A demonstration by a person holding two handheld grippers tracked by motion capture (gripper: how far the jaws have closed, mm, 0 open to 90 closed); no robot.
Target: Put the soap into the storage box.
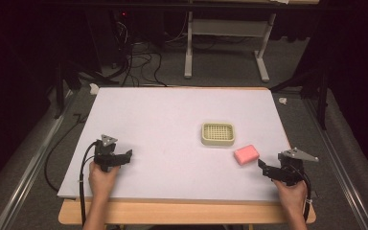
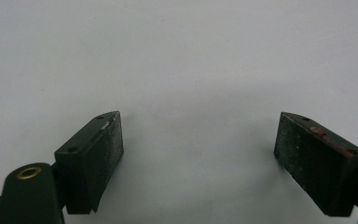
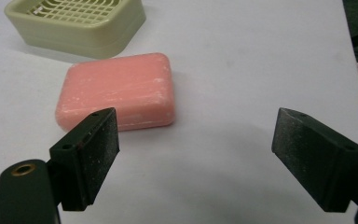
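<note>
Soap bar (image 1: pixel 246 154): pink, rectangular with rounded corners and edges; whitish scuff marks on the top face, seen in the right gripper view (image 3: pixel 117 91).
Soap bar pose: lying flat on its broad face, turned at a slight angle to the table edge.
Soap bar location: right part of the white table surface, near the front edge.
Soap dish (image 1: pixel 218 133): pale yellow-green, rectangular, rounded corners, slotted grid top (image 3: pixel 77 23).
Soap dish pose: upright, nothing in it.
Relation: bar just beside the dish's front right corner, apart.
</note>
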